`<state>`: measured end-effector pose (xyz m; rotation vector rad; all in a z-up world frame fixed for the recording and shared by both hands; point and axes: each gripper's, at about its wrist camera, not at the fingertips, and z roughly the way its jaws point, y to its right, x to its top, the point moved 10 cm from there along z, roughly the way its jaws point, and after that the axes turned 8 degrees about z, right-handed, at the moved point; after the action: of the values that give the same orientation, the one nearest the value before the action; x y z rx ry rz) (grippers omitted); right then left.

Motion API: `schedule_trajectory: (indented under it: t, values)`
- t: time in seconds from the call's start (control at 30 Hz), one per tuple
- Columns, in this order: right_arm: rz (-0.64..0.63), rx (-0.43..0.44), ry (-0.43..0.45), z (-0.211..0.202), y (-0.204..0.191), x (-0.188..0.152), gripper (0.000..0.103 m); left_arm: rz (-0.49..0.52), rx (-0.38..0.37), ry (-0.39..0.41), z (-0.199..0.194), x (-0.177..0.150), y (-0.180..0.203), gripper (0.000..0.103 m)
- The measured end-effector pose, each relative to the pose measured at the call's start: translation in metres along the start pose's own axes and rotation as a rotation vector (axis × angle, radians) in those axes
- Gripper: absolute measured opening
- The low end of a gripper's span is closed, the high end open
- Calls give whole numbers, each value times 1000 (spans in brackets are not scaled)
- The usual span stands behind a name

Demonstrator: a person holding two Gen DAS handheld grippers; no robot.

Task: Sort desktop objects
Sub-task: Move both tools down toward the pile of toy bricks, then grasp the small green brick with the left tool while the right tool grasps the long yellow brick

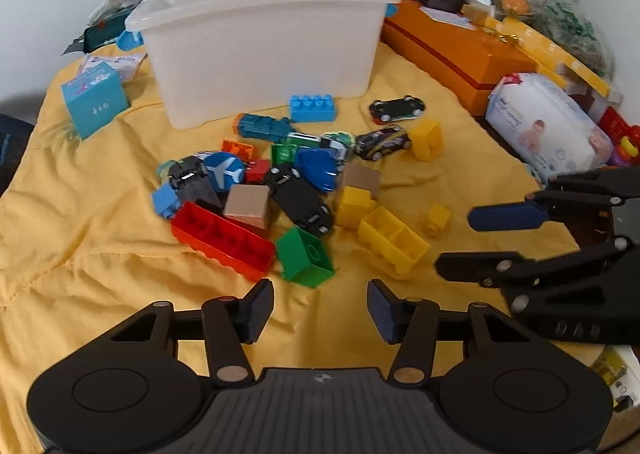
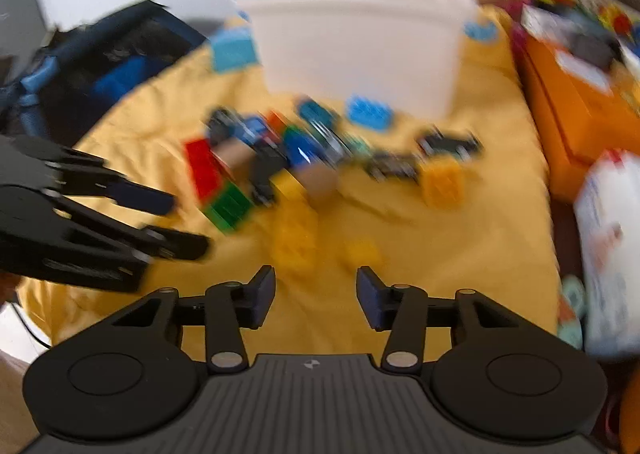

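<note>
Both the left gripper point(image 1: 320, 310) and right gripper point(image 2: 316, 296) are held spread and empty at frame bottom, probably lined up for picking; mixed plastic toy blocks and cars point(image 1: 280, 189) are piled mid-frame below the translucent white plastic bin point(image 1: 260, 41).

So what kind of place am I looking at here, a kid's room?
Probably a home, perhaps a child's play corner: toy bricks like the long red brick and toy cars lie heaped on a yellow cloth, with a white plastic bin behind and a pack of baby wipes.
</note>
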<state>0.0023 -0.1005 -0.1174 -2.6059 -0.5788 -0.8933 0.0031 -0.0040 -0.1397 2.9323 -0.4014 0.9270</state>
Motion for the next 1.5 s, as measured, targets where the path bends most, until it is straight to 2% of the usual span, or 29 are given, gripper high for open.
schedule_trajectory:
  t: [0.03,0.07,0.1,0.17,0.27,0.33,0.43,0.5,0.53,0.57,0.67,0.83,0.9,1.0,1.1,1.17,1.23,1.27,1.37,1.43,1.47,1.5]
  values:
    - [-53,-4,13,3,-7,3,48,-5,-2,-3,1,2,-2,55]
    - [-113,-4,14,8,-16,4,44,-12,-5,-6,2,2,-4,53]
    - [-153,-5,12,14,-21,3,36,-24,-13,-11,2,3,-6,53]
    - [-226,-19,1,28,-31,-1,32,-81,-54,-18,4,3,-10,53]
    - [-322,-93,-14,42,-32,-11,27,-157,-95,-38,9,1,-17,53]
    - [-349,-143,-21,45,-26,-16,20,-199,-120,-56,15,0,-18,53]
    - [-270,-134,-14,37,-17,-18,20,-228,-134,-60,26,3,-16,52]
    - [-195,-115,-1,29,-10,-16,20,-226,-109,-55,32,5,-16,42]
    - [-141,-87,10,24,-7,-14,20,-228,-101,-52,34,7,-16,38]
    - [-96,-56,16,19,-4,-13,20,-230,-97,-47,35,8,-16,29]
    - [48,34,14,11,5,-12,20,-224,-91,-15,38,12,-17,27]
    - [217,208,-16,10,10,-18,20,-107,-71,26,35,15,-11,26]
    - [298,287,-41,11,13,-23,20,-69,-41,35,32,16,-10,25]
    - [493,473,-89,20,15,-25,20,36,48,63,19,16,-9,24]
    - [590,611,-139,34,5,-25,20,162,153,82,5,12,-10,24]
    - [646,677,-166,42,0,-27,20,295,244,74,-1,5,-9,24]
    - [680,667,-189,48,2,-30,21,412,297,51,1,-5,-4,24]
    - [687,669,-184,46,4,-30,22,438,292,34,4,-9,0,24]
    - [656,575,-177,39,20,-32,38,458,249,15,9,-19,15,24]
    - [601,479,-179,31,32,-36,38,457,214,13,8,-23,24,27]
    - [585,456,-177,27,36,-37,35,452,200,18,6,-24,26,27]
    - [576,443,-171,24,41,-38,37,440,185,20,5,-25,28,28]
